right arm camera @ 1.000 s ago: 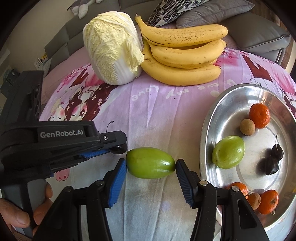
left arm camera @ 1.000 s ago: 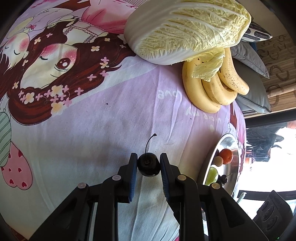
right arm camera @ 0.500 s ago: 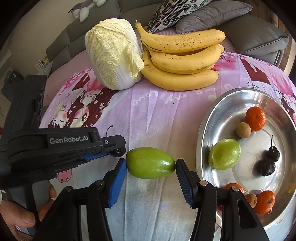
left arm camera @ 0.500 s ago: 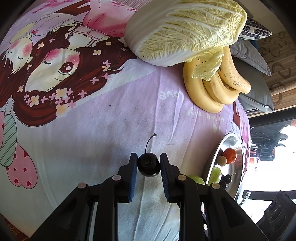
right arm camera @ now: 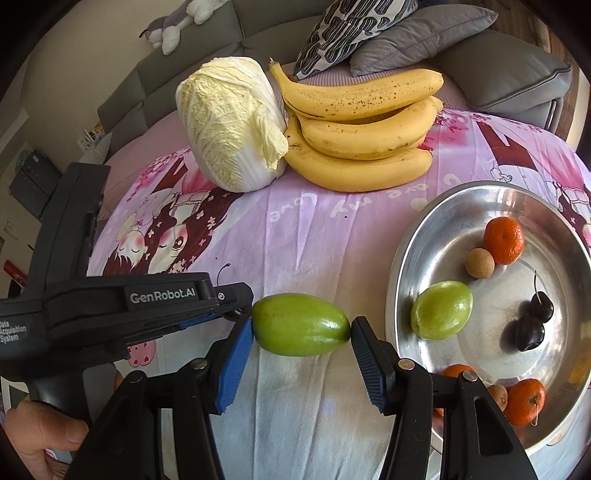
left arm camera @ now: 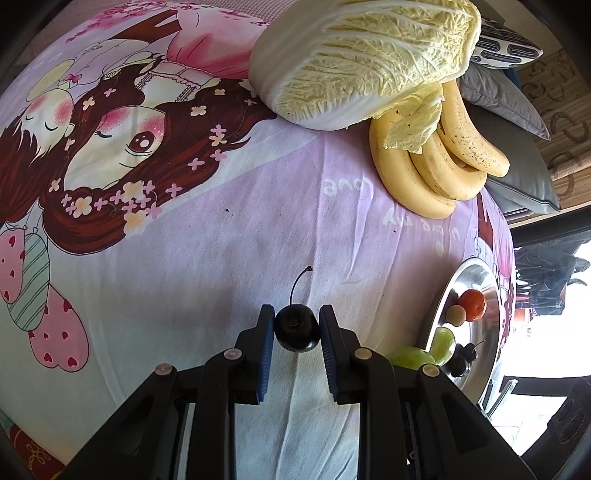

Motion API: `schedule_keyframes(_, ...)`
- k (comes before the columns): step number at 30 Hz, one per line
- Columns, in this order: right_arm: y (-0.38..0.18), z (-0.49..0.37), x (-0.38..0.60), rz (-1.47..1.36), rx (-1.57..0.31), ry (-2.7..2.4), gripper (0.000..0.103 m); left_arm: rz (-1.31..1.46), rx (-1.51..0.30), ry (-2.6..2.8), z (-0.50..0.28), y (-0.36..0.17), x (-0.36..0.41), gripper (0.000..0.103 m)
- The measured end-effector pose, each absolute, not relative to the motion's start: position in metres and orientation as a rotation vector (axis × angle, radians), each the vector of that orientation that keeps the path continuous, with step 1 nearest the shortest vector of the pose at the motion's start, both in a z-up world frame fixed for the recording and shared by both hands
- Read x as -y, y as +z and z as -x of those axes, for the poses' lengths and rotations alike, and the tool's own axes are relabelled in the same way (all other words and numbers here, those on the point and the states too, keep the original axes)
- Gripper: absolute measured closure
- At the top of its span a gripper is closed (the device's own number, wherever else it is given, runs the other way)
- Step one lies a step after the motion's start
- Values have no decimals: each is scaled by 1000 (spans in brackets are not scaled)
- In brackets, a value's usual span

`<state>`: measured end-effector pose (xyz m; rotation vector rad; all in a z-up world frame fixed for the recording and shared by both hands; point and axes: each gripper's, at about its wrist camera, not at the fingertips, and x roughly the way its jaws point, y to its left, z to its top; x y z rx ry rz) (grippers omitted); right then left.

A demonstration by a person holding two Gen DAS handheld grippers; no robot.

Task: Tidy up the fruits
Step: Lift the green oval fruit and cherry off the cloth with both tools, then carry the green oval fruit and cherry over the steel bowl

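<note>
**Fruit holdings, table with cartoon-print cloth**

Left gripper (left arm camera: pixel 297 328): its blue pads are clamping a dark cherry (left arm camera: pixel 296 329) from both sides, stem pointing away from the camera, above the lilac part of the cloth (left arm camera: pixel 229 266). In the right wrist view the same gripper's body (right arm camera: pixel 122 306) is reaching in from the left edge, with a hand (right arm camera: pixel 40 435) wrapping its grip at the lower left corner.

Right gripper (right arm camera: pixel 301 326): its two pads are pressing on the pointed ends of an oblong green fruit (right arm camera: pixel 300 324), which is sitting lengthwise between them, just beside the left rim of the tray.

Steel tray (right arm camera: pixel 402 258): it is lying toward the table's right edge. It is carrying a second green fruit (right arm camera: pixel 441 310) near its left rim, a tangerine (right arm camera: pixel 504 240) touching a small tan round fruit (right arm camera: pixel 479 262), two dark cherries (right arm camera: pixel 533 319) touching one another, and, at its near rim, two more tangerines (right arm camera: pixel 524 401) with another brownish fruit between them, partly hidden behind the right gripper's finger.

Far edge of the table: a napa cabbage (right arm camera: pixel 231 125) is lying on its side, one loose leaf touching a bunch of speckled bananas (right arm camera: pixel 360 129) just to its right.

Beyond the table: grey sofa cushions (right arm camera: pixel 424 33) and a patterned pillow (right arm camera: pixel 351 29) are resting.
</note>
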<state>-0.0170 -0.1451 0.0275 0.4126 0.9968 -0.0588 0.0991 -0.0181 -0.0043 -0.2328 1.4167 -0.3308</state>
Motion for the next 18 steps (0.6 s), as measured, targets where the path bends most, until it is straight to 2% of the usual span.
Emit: schedule_keyframes(18, 50, 36, 172, -452, -916, -104, 45, 158, -1392, -314, -82, 22, 48, 78)
